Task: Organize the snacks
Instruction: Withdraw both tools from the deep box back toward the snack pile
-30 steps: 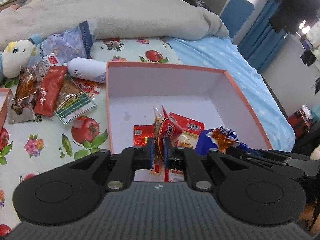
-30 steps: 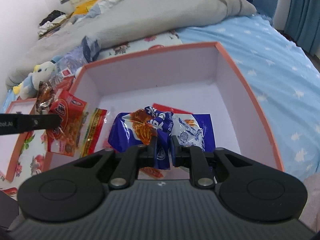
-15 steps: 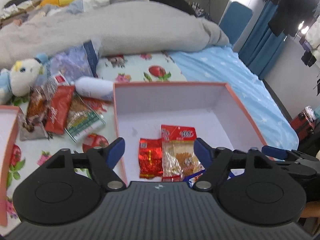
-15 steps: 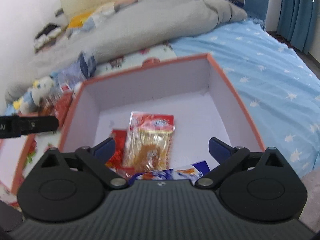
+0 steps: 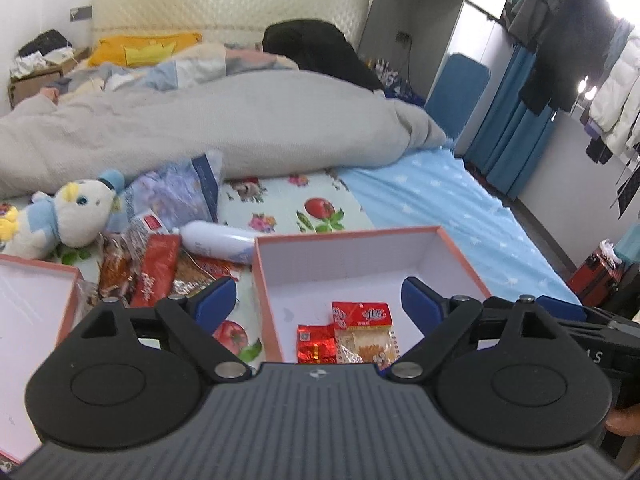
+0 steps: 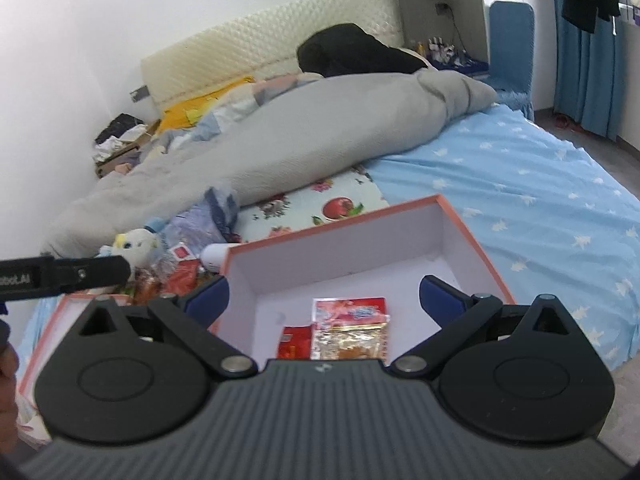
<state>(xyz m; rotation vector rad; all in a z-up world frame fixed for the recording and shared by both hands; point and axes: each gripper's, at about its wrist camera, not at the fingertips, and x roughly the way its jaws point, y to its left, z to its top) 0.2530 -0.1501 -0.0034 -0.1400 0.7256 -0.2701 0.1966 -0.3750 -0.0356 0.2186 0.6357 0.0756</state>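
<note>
Bed [image 5: 440, 200] is filling both views, blue star sheet on one side, a fruit-print cloth [image 5: 280, 204] spread under the work area. A grey duvet [image 5: 220, 120] is lying bunched across the far half.

The orange-edged box [image 5: 348, 248] is sitting on the cloth, white inside, open top. A second orange-edged tray [image 5: 36, 304] is showing at the left edge of the left wrist view.

Left gripper [image 5: 316, 300] is hanging above the box's near-left corner, jaws spread wide and nothing between them; they have just been opening further. Right gripper [image 6: 323, 295] is hovering over the box too, jaws at full spread, gripping nothing; it has just finished opening.

A purple-blue bag [image 5: 176, 192] is lying against the duvet, a plush duck [image 5: 68, 216] beside it on the left. A white bottle [image 5: 218, 242] is lying on its side, touching the box's far-left corner.

Loose snack pile [image 5: 160, 268] is sitting on the cloth left of the box: a long red packet plus brownish clear-wrapped ones, overlapping.

Inside the box, a clear snack pack with a red header [image 5: 366, 332] is lying flat near the front wall. A small red foil packet [image 5: 316, 344] is lying just beside it on the left, touching.

A blue packet was in the box earlier; here the gripper body is covering that spot, can't tell.
</note>
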